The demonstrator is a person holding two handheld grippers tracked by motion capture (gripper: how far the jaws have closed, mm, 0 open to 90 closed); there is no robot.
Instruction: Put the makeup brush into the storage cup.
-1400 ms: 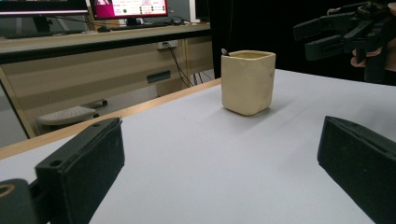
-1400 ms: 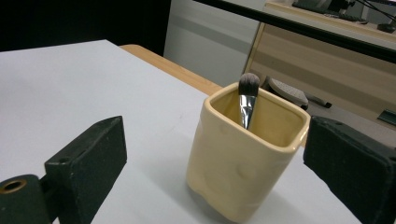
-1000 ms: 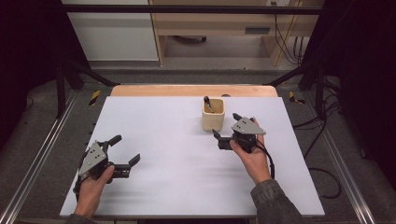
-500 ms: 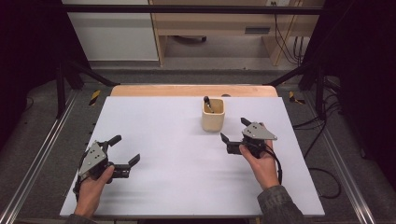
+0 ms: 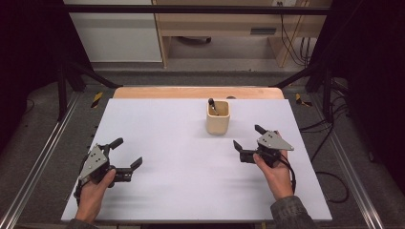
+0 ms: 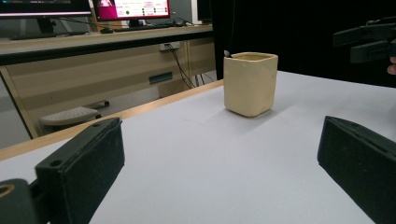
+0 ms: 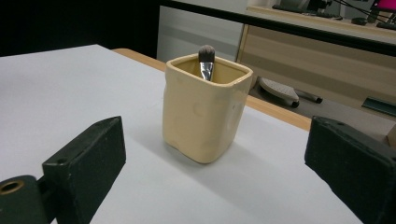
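Cream square cup (image 5: 218,119) with a makeup brush (image 5: 211,104) is standing upper centre of the tabletop (image 5: 162,143), right tool (image 5: 248,138) hovering just right of it and left tool (image 5: 125,153) lower left, both spread apart and empty; cup probably rigid, smooth, breakable, so pinching opposite flat walls.

The table (image 5: 157,119) has a white top with a wood strip (image 5: 198,92) along its 12 o'clock edge. Metal rails (image 5: 38,167) run beside it at 9 and 3 o'clock, over grey floor (image 5: 215,76). Black frame struts (image 5: 81,74) stand at 10 and 2 o'clock. At 12 o'clock stands a wooden desk (image 5: 224,24) with a white cabinet (image 5: 114,33) at 11 o'clock. Cables (image 5: 291,33) hang at 1 o'clock. Monitors (image 6: 130,8) sit on the desk.
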